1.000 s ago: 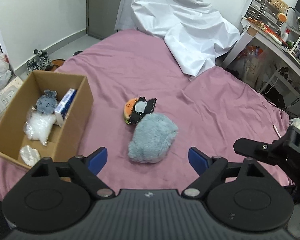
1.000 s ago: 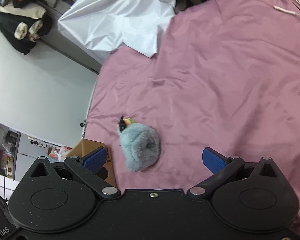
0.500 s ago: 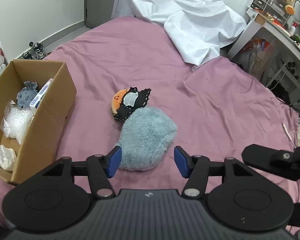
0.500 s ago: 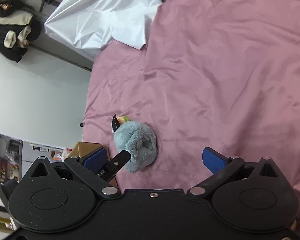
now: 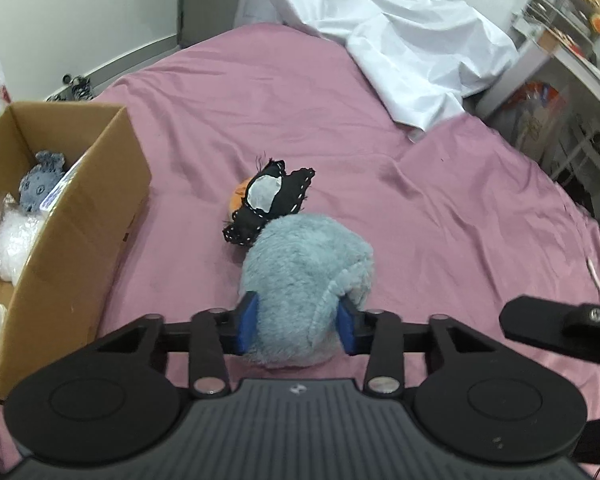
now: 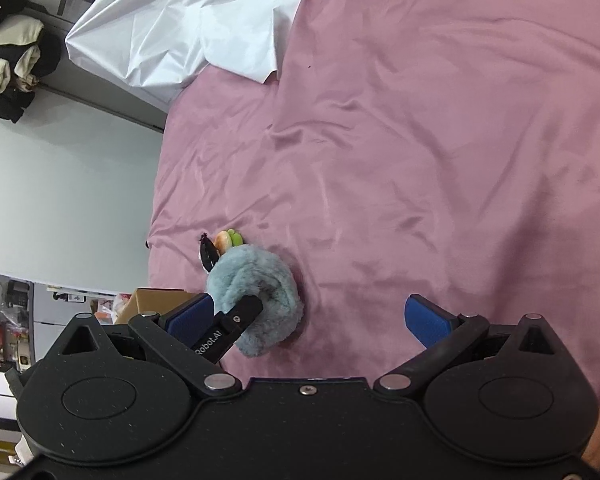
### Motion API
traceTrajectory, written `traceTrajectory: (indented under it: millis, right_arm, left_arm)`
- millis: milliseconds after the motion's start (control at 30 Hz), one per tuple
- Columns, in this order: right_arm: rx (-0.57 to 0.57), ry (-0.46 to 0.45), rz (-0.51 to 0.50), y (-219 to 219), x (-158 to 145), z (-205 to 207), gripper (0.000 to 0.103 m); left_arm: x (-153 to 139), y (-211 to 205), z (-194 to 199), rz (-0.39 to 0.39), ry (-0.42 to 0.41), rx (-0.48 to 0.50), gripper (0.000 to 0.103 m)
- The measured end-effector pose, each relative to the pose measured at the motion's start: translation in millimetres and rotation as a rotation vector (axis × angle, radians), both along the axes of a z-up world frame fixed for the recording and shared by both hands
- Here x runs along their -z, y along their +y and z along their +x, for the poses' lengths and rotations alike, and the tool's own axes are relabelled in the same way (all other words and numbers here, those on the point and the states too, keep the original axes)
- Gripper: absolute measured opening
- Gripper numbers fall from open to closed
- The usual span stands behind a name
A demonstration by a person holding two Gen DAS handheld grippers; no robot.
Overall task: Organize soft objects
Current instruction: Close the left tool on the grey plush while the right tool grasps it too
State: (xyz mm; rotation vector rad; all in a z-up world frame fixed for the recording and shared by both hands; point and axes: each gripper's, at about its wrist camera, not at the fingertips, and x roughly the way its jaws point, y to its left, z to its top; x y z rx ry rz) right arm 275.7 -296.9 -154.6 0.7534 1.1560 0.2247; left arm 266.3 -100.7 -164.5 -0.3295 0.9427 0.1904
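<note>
1. Fluff fills the left gripper [image 5: 298,322]: its blue pads [image 5: 247,322] press into both sides of the grey-blue plush [image 5: 304,276], pinching its near end.
2. The plush lies on the mauve bedsheet [image 5: 440,208], low in the left wrist view at 6 o'clock from a black-and-white stitched soft toy [image 5: 270,200] that touches its far edge.
3. An orange soft piece [image 5: 239,196] shows just behind that toy.
4. At 9 o'clock stands an open cardboard box [image 5: 80,216] holding a small grey plush [image 5: 40,182] and white stuffing [image 5: 14,240].
5. The right gripper [image 6: 308,320] is spread wide, nothing between its pads, with the same plush [image 6: 256,280] at 10 o'clock from its midpoint.
6. A crumpled white sheet [image 5: 400,40] lies at 12 o'clock, on the far side of the bed.
</note>
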Motion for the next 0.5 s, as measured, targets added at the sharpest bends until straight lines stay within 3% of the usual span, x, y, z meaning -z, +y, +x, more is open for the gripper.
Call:
traceTrajectory:
  millis: [133, 400, 500]
  right_arm:
    - [-0.025, -0.003, 0.004, 9, 2, 3, 0.103]
    - [-0.083, -0.025, 0.013, 31, 1, 6, 0.101]
    - [-0.095, -0.023, 0.005, 36, 3, 7, 0.096]
  left_arm:
    - [-1, 16, -2, -0.055, -0.017, -0.04, 0.027]
    - [-3, 35, -10, -0.189, 0.003, -0.069, 0.026]
    - [-4, 39, -15, -0.235, 0.016, -0.075, 0.026]
